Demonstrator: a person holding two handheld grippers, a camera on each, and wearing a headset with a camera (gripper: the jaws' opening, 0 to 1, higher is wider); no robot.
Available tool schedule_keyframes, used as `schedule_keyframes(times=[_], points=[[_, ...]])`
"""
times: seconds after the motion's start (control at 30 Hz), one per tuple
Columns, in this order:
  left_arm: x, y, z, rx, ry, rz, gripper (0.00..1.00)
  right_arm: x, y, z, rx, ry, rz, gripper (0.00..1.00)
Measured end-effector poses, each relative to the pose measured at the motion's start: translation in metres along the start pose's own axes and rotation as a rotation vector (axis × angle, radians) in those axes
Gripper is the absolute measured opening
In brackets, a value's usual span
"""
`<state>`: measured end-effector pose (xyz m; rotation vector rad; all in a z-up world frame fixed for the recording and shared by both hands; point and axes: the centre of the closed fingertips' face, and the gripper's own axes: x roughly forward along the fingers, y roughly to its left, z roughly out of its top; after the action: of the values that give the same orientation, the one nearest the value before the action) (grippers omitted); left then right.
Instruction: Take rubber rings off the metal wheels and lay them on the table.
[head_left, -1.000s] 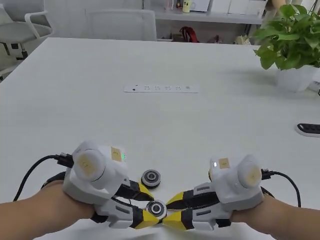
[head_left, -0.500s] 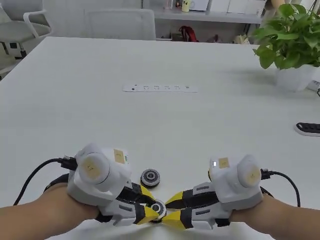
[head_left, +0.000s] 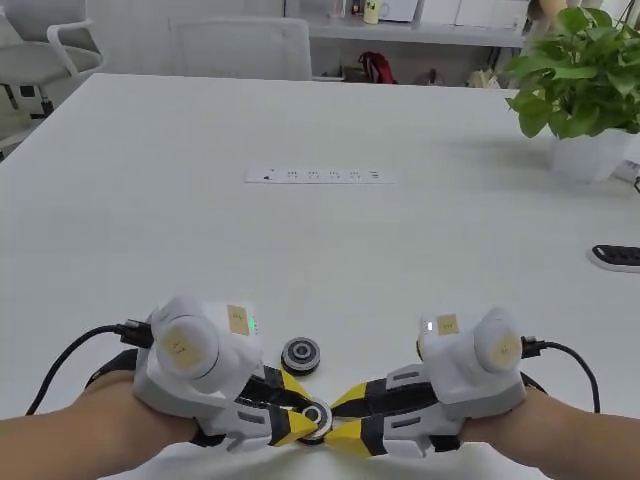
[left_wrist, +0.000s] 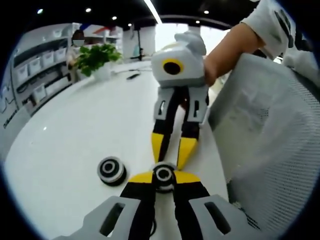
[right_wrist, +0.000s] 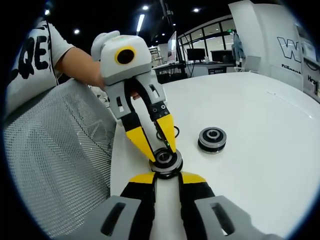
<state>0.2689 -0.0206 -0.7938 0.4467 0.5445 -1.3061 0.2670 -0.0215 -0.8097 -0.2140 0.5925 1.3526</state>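
A metal wheel with a black rubber ring (head_left: 316, 417) is pinched between both grippers near the table's front edge. My left gripper (head_left: 300, 412) comes in from the left and my right gripper (head_left: 336, 420) from the right. In the left gripper view my yellow tips (left_wrist: 164, 178) are shut on the wheel (left_wrist: 164, 175), and the right gripper (left_wrist: 171, 150) touches its far rim. In the right gripper view my jaws (right_wrist: 167, 176) clamp the wheel (right_wrist: 166, 161), with the left gripper (right_wrist: 159, 145) on its far edge. A second ringed wheel (head_left: 301, 354) lies flat just beyond.
A white power strip (head_left: 320, 176) lies mid-table. A potted plant (head_left: 585, 90) stands at the back right, with a dark device (head_left: 616, 257) at the right edge. A mesh chair back (right_wrist: 55, 165) is close to the table's front. The second wheel (left_wrist: 111, 170) (right_wrist: 212, 138) sits beside the jaws.
My left gripper has dropped lower and shifted right, so its tips now cover more of the held wheel. The right gripper and the second wheel have stayed put.
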Motion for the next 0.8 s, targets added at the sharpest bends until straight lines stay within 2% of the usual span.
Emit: schedule_keyframes(times=[0.17,0.3,0.8], points=[[0.0001,0.0003,0.0002,-0.001,-0.003,0.002,0.13,-0.0019,-0.0034,-0.0035,0.035,-0.001,-0.001,0.05],[0.0003,-0.0001,0.0003,0.008,0.001,0.007,0.13,-0.0016,-0.0030,-0.0025,0.041,0.003,-0.002,0.05],[0.0004,-0.0001,-0.0001,0.007,0.007,0.017,0.13,-0.0018,-0.0052,-0.0037,0.177,-0.006,-0.004,0.00]])
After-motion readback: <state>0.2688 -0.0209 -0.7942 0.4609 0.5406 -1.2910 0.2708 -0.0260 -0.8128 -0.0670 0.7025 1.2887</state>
